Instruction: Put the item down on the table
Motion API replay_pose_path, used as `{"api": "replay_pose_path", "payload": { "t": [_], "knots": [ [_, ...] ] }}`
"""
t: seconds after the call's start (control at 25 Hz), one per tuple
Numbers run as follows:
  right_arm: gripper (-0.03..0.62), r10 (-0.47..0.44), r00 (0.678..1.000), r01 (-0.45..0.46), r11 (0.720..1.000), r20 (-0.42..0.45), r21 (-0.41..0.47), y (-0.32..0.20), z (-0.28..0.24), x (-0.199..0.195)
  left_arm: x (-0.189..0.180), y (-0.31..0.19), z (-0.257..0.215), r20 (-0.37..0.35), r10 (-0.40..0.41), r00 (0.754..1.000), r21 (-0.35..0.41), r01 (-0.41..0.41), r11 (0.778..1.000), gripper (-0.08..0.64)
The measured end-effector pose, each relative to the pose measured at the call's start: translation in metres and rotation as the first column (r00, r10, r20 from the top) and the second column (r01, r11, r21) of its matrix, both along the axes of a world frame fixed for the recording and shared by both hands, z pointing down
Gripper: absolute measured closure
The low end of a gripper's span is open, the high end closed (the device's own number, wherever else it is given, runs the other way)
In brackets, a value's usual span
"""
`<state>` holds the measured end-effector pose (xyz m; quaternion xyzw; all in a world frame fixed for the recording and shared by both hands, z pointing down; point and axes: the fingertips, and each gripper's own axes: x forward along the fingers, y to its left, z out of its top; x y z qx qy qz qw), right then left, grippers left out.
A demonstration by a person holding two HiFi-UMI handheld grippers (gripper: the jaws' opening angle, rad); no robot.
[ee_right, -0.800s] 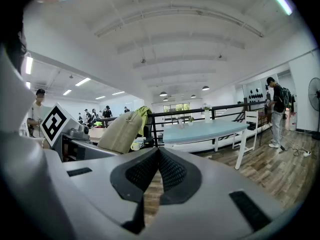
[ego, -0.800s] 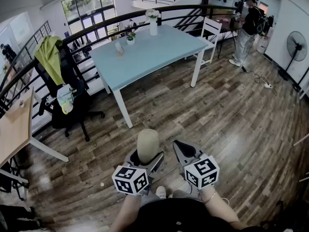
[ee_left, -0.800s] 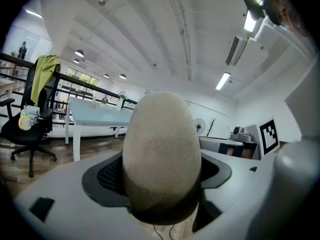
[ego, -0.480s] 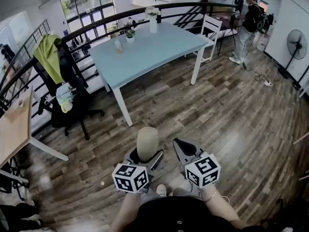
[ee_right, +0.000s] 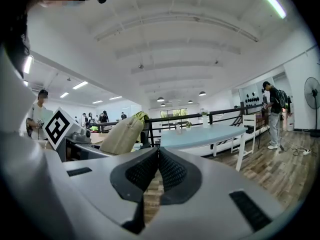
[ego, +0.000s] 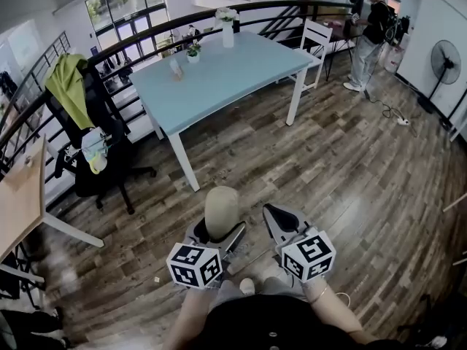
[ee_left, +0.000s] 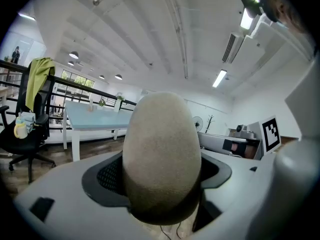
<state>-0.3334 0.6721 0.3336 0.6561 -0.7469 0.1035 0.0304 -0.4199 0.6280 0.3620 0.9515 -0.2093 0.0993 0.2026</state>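
— Low in the head view, what's the left hand-held gripper (ego: 219, 236) doing?
— Gripping a beige egg-shaped item (ego: 222, 211), well apart from the blue table (ego: 219, 79) at upper centre.
— Left gripper view?
— Jaws clamp it.
— Right gripper view?
— Closed and empty, the right hand-held gripper (ee_right: 158, 153).

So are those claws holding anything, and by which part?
The left claw grips a beige egg-shaped item by its lower end; the right claw is shut, empty.

Table (ego: 226, 79) ahead (chair (ego: 108, 172) leftward)
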Motion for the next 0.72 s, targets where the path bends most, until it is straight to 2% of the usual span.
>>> {"api": "replay_pose_path", "payload": {
  "t": [0.16,0.48,0.72],
  "knots": [
    [0.589,-0.006,1.000,0.006,1.000,0.014,-0.019,-0.004,0.010,-0.005,-0.005,-0.012,0.002,-0.023,0.005,1.000,-0.004,-0.006,1.000,0.166],
    [0.589,0.017,0.999,-0.015,0.999,0.035,-0.040,-0.013,0.021,-0.001,-0.016,-0.028,0.021,-0.001,-0.004,1.000,-0.040,0.003,0.999,0.166],
    [0.589,0.014,0.998,-0.010,0.998,0.054,-0.060,-0.040,0.034,0.014,-0.004,-0.054,0.026,0.005,-0.007,1.000,-0.040,0.007,0.999,0.166]
  ]
}}
